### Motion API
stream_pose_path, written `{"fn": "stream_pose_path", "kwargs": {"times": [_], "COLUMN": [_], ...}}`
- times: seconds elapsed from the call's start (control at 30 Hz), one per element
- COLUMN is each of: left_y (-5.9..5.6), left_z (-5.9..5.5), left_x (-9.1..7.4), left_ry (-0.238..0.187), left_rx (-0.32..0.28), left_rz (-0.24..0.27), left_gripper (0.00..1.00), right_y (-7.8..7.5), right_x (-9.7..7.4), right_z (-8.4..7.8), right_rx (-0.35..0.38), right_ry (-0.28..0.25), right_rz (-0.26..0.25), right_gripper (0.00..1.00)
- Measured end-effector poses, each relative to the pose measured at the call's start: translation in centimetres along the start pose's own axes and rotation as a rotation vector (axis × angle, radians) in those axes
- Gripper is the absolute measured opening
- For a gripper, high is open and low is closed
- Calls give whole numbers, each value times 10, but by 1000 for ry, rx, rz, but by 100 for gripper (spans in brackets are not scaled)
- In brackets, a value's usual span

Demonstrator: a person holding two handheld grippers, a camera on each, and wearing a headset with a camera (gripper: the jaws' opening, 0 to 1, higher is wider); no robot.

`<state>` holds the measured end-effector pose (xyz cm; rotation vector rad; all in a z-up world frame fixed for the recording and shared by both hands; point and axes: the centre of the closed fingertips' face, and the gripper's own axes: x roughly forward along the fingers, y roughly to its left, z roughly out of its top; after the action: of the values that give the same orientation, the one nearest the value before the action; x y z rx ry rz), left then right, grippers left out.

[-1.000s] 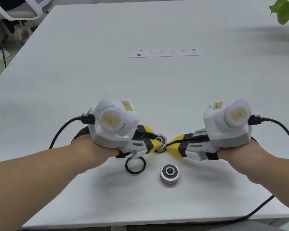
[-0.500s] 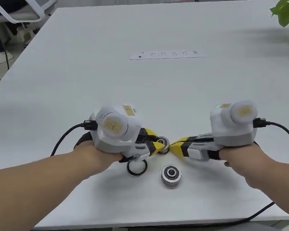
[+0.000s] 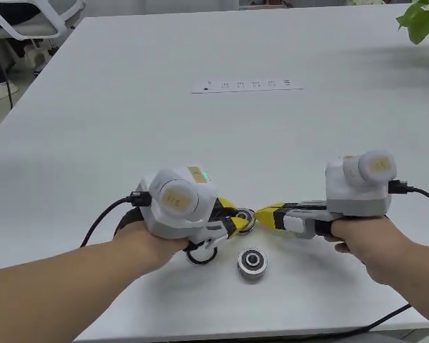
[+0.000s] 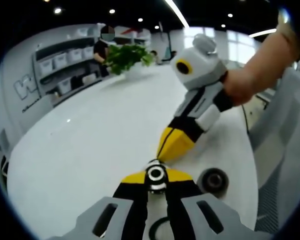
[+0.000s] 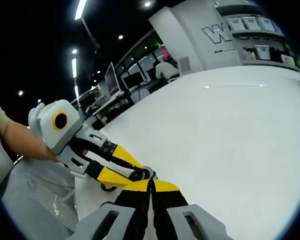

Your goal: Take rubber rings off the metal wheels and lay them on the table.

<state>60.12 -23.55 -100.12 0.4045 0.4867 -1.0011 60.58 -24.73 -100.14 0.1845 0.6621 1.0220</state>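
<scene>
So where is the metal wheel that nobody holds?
In the head view the free wheel lies on the table toward its near edge, just below the held wheel and right of the loose black ring.

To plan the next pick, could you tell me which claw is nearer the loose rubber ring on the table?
Left. The left claw hangs just beside the ring; the right claw is farther off, beyond the held wheel.

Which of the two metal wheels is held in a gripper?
The silver metal wheel between the left gripper's jaws; the other metal wheel lies loose on the white table.
</scene>
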Motion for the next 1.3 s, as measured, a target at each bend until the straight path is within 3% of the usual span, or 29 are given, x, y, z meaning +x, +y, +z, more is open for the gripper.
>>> {"fn": "stream_pose_path", "kwargs": {"times": [0.53, 0.6, 0.63, 0.67, 0.7, 0.8, 1.1, 1.3], "left_y": [-1, -1, -1, -2, -2, -2, -1, 1], "left_z": [0, 0, 0, 0, 0, 0, 0, 1], "left_x": [0, 0, 0, 0, -1, 0, 0, -2], "left_ry": [6, 6, 6, 5, 5, 5, 13, 30], "left_rx": [-4, -2, -2, -2, -1, -1, -10, -5], "left_rz": [18, 17, 18, 18, 18, 17, 13, -1], "left_gripper": [13, 13, 13, 13, 13, 13, 14, 18], "right_y": [12, 15, 32, 25, 26, 24, 13, 15], "right_x": [6, 8, 9, 9, 10, 10, 2, -1], "right_z": [2, 2, 10, 9, 9, 8, -2, -2], "right_rx": [44, 47, 72, 59, 32, 44, 50, 65], "right_ry": [-11, -14, -50, -36, -27, -22, -14, -21], "right_rz": [26, 43, 136, 87, 82, 83, 26, 25], "right_gripper": [0, 0, 0, 0, 0, 0, 0, 0]}}
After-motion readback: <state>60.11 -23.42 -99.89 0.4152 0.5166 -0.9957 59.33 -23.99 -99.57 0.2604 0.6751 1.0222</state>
